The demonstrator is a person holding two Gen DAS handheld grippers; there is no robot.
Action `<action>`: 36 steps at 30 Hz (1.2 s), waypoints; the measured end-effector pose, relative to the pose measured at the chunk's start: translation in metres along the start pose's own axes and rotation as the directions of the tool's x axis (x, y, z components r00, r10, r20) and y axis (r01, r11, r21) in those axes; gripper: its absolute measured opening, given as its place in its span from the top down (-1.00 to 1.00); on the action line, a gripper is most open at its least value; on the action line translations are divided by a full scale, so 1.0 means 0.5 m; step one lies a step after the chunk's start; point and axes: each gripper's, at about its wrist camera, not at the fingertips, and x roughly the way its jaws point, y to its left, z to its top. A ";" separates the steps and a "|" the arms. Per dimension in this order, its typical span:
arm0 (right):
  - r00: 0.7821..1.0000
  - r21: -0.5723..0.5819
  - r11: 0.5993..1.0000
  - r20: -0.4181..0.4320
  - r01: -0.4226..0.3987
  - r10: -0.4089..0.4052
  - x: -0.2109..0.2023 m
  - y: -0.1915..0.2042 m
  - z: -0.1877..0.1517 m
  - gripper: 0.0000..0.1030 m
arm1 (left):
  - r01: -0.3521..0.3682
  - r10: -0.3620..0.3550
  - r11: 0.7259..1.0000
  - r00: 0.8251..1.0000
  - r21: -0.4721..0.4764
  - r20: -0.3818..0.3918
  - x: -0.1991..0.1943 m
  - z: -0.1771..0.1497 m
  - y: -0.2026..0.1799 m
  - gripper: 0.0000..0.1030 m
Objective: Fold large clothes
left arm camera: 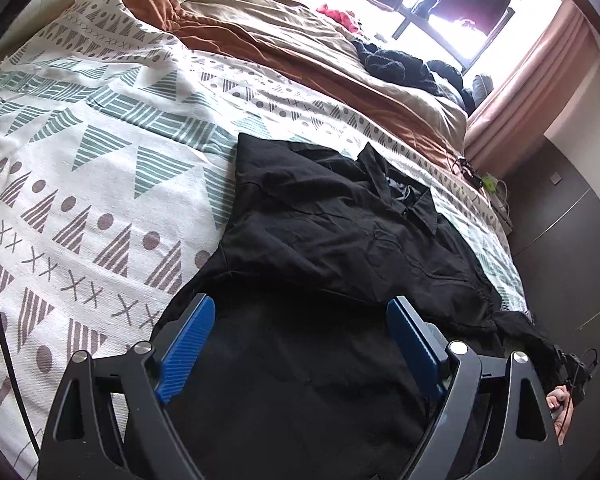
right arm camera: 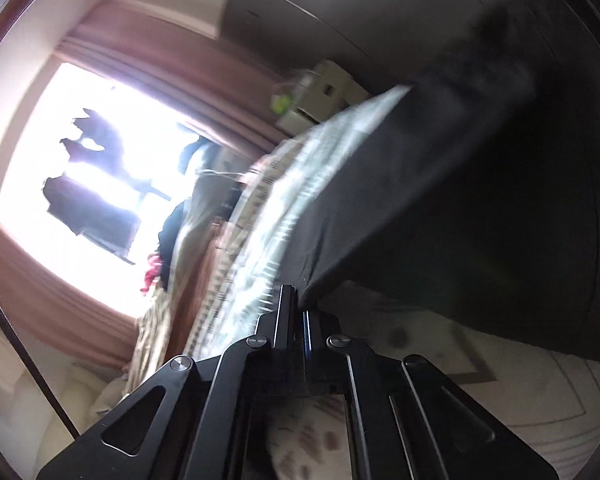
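Note:
A black collared shirt (left arm camera: pixel 332 232) lies spread on the patterned bedspread (left arm camera: pixel 100 168), collar toward the far right. My left gripper (left arm camera: pixel 300 320) is open, its blue pads (left arm camera: pixel 188 344) wide apart just above the shirt's lower part, holding nothing. My right gripper (right arm camera: pixel 298 300) is shut on an edge of the black shirt (right arm camera: pixel 440 200), which stretches up and away from the jaws in the blurred right wrist view. The right gripper also shows at the far right of the left wrist view (left arm camera: pixel 576 372), by the shirt's sleeve end.
An orange and beige duvet (left arm camera: pixel 300 52) and a pile of dark clothes (left arm camera: pixel 404 64) lie at the far side of the bed. A bright window (left arm camera: pixel 440 0) with pink curtains is behind. A dark wardrobe (left arm camera: pixel 568 240) stands to the right of the bed.

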 end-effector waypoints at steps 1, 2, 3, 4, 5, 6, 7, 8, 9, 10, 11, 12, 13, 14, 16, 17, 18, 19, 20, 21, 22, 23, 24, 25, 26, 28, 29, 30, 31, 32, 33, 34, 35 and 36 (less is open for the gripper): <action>1.000 -0.017 1.000 0.005 -0.011 0.011 -0.009 0.017 -0.002 1.00 | 0.004 -0.004 1.000 1.000 -0.004 0.001 -0.003 0.001 0.001 -0.73; 1.000 -0.028 0.999 0.006 -0.027 0.027 -0.017 0.031 -0.004 1.00 | 0.010 -0.010 1.000 1.000 -0.008 0.001 -0.005 0.001 0.002 -0.73; 0.999 -0.035 0.998 0.004 -0.048 0.048 -0.024 0.047 -0.007 1.00 | 0.018 -0.018 1.000 1.000 -0.012 0.002 -0.008 0.002 0.002 -0.73; 0.997 -0.045 0.996 0.002 -0.074 0.074 -0.034 0.070 -0.012 1.00 | 0.027 -0.027 1.000 1.000 -0.016 0.005 -0.012 0.002 0.001 -0.73; 0.996 -0.056 0.994 -0.001 -0.090 0.090 -0.042 0.085 -0.016 1.00 | 0.036 -0.035 0.999 0.999 -0.020 0.007 -0.015 0.003 0.000 -0.73; 0.994 -0.071 0.992 -0.006 -0.106 0.106 -0.048 0.104 -0.021 1.00 | 0.046 -0.046 0.999 0.999 -0.023 0.010 -0.020 0.003 -0.001 -0.73; 0.991 -0.090 0.987 -0.015 -0.131 0.130 -0.057 0.132 -0.031 1.00 | 0.055 -0.054 0.998 0.998 -0.025 0.012 -0.024 0.003 -0.003 -0.73; 0.988 -0.104 0.983 -0.024 -0.153 0.151 -0.064 0.152 -0.039 1.00 | 0.067 -0.067 0.997 0.998 -0.028 0.015 -0.030 0.003 -0.004 -0.73; 0.984 -0.121 0.976 -0.039 -0.180 0.176 -0.073 0.179 -0.051 1.00 | 0.076 -0.075 0.997 0.997 -0.031 0.015 -0.034 0.004 -0.005 -0.73; 0.981 -0.133 0.972 -0.048 -0.195 0.191 -0.078 0.190 -0.056 1.00 | 0.092 -0.091 0.995 0.996 -0.039 0.015 -0.040 0.005 -0.005 -0.73; 0.975 -0.151 0.964 -0.063 -0.218 0.211 -0.085 0.215 -0.069 1.00 | 0.105 -0.105 0.993 0.994 -0.045 0.015 -0.043 0.005 -0.005 -0.73; 0.972 -0.162 0.959 -0.074 -0.234 0.225 -0.089 0.231 -0.077 1.00 | 0.122 -0.121 0.991 0.992 -0.052 0.017 -0.049 0.006 -0.005 -0.73; 0.966 -0.176 0.951 -0.092 -0.254 0.241 -0.094 0.254 -0.094 1.00 | 0.131 -0.130 0.990 0.991 -0.056 0.020 -0.054 0.007 -0.004 -0.73; 0.963 -0.186 0.946 -0.105 -0.266 0.250 -0.094 0.269 -0.104 1.00 | 0.137 -0.136 0.989 0.990 -0.060 0.025 -0.058 0.007 -0.003 -0.73; 0.954 -0.200 0.936 -0.134 -0.291 0.268 -0.100 0.299 -0.129 1.00 | 0.148 -0.146 0.987 0.989 -0.069 0.034 -0.068 0.009 0.001 -0.73; 0.950 -0.205 0.931 -0.149 -0.303 0.276 -0.099 0.315 -0.143 1.00 | 0.155 -0.153 0.985 0.988 -0.074 0.037 -0.072 0.011 0.003 -0.73; 0.946 -0.210 0.926 -0.161 -0.312 0.282 -0.098 0.326 -0.153 1.00 | 0.164 -0.161 0.983 0.986 -0.083 0.040 -0.076 0.012 0.006 -0.73; 0.941 -0.216 0.922 -0.179 -0.323 0.288 -0.094 0.339 -0.168 1.00 | 0.169 -0.165 0.982 0.985 -0.089 0.043 -0.077 0.013 0.009 -0.73; 0.937 -0.217 0.919 -0.195 -0.328 0.289 -0.089 0.350 -0.180 1.00 | 0.172 -0.168 0.981 0.985 -0.094 0.044 -0.079 0.014 0.013 -0.73; 0.933 -0.218 0.917 -0.214 -0.335 0.290 -0.083 0.360 -0.192 1.00 | 0.175 -0.171 0.980 0.984 -0.100 0.044 -0.082 0.016 0.017 -0.73; 0.930 -0.219 0.915 -0.225 -0.340 0.292 -0.067 0.366 -0.194 1.00 | 0.177 -0.173 0.979 0.984 -0.105 0.045 -0.084 0.017 0.021 -0.73; 0.925 -0.222 0.912 -0.241 -0.346 0.292 -0.054 0.375 -0.203 1.00 | 0.179 -0.175 0.978 0.984 -0.111 0.046 -0.085 0.019 0.025 -0.73; 0.922 -0.226 0.910 -0.257 -0.348 0.289 -0.042 0.386 -0.212 1.00 | 0.182 -0.178 0.976 0.983 -0.119 0.048 -0.086 0.022 0.030 -0.73; 0.917 -0.232 0.907 -0.278 -0.352 0.284 -0.034 0.391 -0.220 1.00 | 0.183 -0.178 0.975 0.983 -0.125 0.050 -0.087 0.023 0.034 -0.73; 0.913 -0.236 0.904 -0.293 -0.357 0.284 -0.027 0.393 -0.230 1.00 | 0.183 -0.177 0.974 0.983 -0.132 0.052 -0.088 0.025 0.039 -0.73; 0.901 -0.236 0.900 -0.330 -0.367 0.281 0.007 0.404 -0.256 1.00 | 0.186 -0.180 0.972 0.982 -0.146 0.053 -0.088 0.028 0.050 -0.73; 0.894 -0.233 0.898 -0.347 -0.374 0.283 0.017 0.409 -0.273 1.00 | 0.188 -0.182 0.971 0.982 -0.150 0.053 -0.088 0.029 0.053 -0.73; 0.888 -0.236 0.894 -0.364 -0.380 0.281 0.022 0.404 -0.293 1.00 | 0.190 -0.184 0.970 0.981 -0.154 0.053 -0.088 0.031 0.056 -0.73; 0.881 -0.243 0.894 -0.393 -0.376 0.264 0.050 0.405 -0.311 1.00 | 0.190 -0.183 0.969 0.982 -0.157 0.054 -0.088 0.033 0.059 -0.73; 0.877 -0.250 0.898 -0.419 -0.361 0.236 0.092 0.403 -0.312 1.00 | 0.188 -0.182 0.969 0.982 -0.160 0.055 -0.089 0.034 0.063 -0.73; 0.872 -0.263 0.905 -0.451 -0.333 0.190 0.137 0.399 -0.321 1.00 | 0.186 -0.179 0.969 0.982 -0.164 0.055 -0.090 0.036 0.067 -0.73; 0.865 -0.285 0.914 -0.487 -0.288 0.121 0.167 0.401 -0.333 0.99 | 0.184 -0.176 0.969 0.983 -0.167 0.056 -0.091 0.037 0.070 -0.73; 0.844 -0.294 0.921 -0.532 -0.257 0.066 0.193 0.403 -0.352 0.96 | 0.181 -0.174 0.969 0.983 -0.169 0.057 -0.092 0.039 0.073 -0.73; 0.824 -0.285 0.927 -0.566 -0.243 0.042 0.209 0.402 -0.367 0.93 | 0.180 -0.173 0.969 0.983 -0.171 0.058 -0.093 0.040 0.074 -0.73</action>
